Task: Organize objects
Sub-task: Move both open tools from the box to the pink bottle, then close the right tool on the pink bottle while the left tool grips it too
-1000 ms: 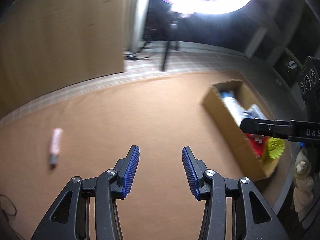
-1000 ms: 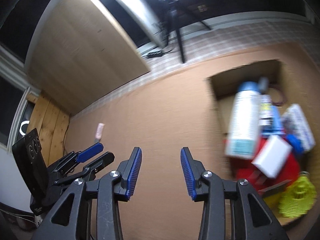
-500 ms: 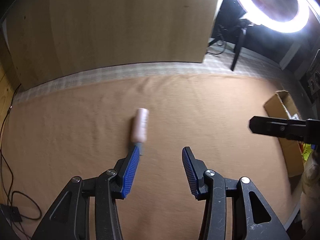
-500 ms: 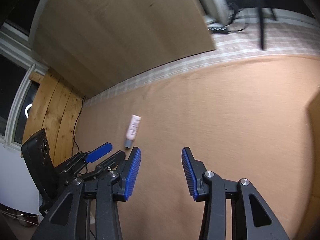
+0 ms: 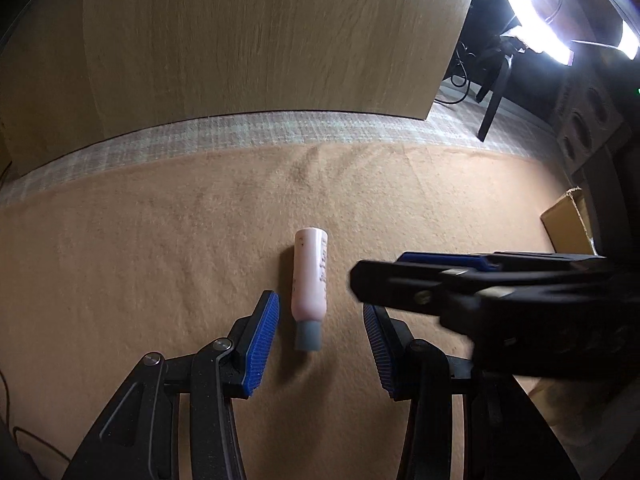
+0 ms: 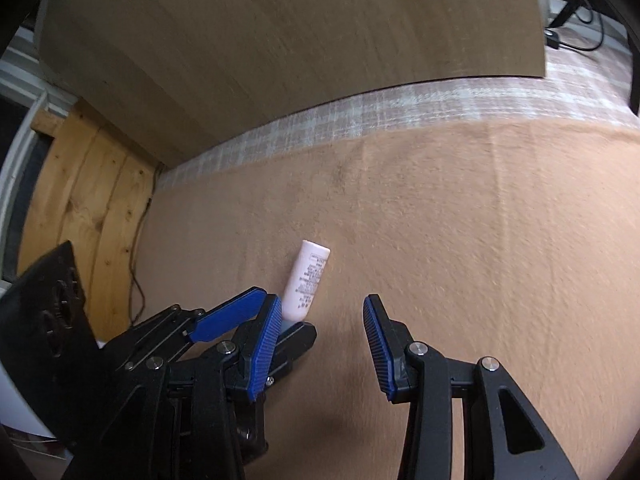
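A pale pink tube with a grey cap lies on the tan cloth, cap end nearest me. My left gripper is open, its blue pads on either side of the tube's cap end, not touching it. My right gripper is open and empty, just right of the left gripper; in the left wrist view it crosses in from the right. In the right wrist view the tube lies beyond the left gripper's fingers, its cap hidden behind them.
A cardboard box corner shows at the right edge. A tall wooden panel stands behind the cloth, past a checked strip. A ring light on a stand glares at top right. A cable runs along the left.
Both grippers have swung left, away from the box. The left gripper has closed in on the pink tube, which now lies between its open pads. The right gripper followed close beside it.
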A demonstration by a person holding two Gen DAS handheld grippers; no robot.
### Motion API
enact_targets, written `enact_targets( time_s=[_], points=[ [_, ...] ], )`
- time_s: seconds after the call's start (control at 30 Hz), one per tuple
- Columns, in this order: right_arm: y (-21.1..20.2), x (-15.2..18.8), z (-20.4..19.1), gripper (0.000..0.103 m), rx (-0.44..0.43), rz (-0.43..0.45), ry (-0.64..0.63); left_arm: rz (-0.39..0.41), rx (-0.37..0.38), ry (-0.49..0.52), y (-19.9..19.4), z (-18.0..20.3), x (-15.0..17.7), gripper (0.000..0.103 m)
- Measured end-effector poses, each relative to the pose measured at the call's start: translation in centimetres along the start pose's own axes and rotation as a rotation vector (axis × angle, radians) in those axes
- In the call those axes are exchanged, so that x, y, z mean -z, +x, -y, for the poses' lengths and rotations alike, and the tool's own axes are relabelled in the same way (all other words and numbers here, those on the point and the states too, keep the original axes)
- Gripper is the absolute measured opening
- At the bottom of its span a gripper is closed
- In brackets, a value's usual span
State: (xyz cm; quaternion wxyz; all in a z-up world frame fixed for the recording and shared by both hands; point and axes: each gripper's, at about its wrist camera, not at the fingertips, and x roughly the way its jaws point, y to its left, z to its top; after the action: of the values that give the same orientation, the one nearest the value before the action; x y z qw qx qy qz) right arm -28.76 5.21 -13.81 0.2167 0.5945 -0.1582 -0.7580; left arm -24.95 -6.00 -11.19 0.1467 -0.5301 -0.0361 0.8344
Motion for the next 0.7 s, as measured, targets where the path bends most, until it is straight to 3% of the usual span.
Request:
enact_targets(
  time_s=[0.4, 0.53, 0.7],
  points=[
    [3.1, -0.7, 0.1, 0.039, -0.018, -0.038, 0.002, -0.027, 0.025, -0.01, 1.8, 0.0, -0.1, 0.032],
    [3.4, -0.8, -0.1, 0.027, -0.031, -0.051, 0.0, -0.03, 0.023, -0.015, 2.0, 0.2, 0.0, 0.027],
    [3.1, -0.6, 0.1, 0.023, -0.043, -0.052, 0.005, -0.026, 0.021, -0.026, 2.1, 0.5, 0.2, 0.023]
  ],
)
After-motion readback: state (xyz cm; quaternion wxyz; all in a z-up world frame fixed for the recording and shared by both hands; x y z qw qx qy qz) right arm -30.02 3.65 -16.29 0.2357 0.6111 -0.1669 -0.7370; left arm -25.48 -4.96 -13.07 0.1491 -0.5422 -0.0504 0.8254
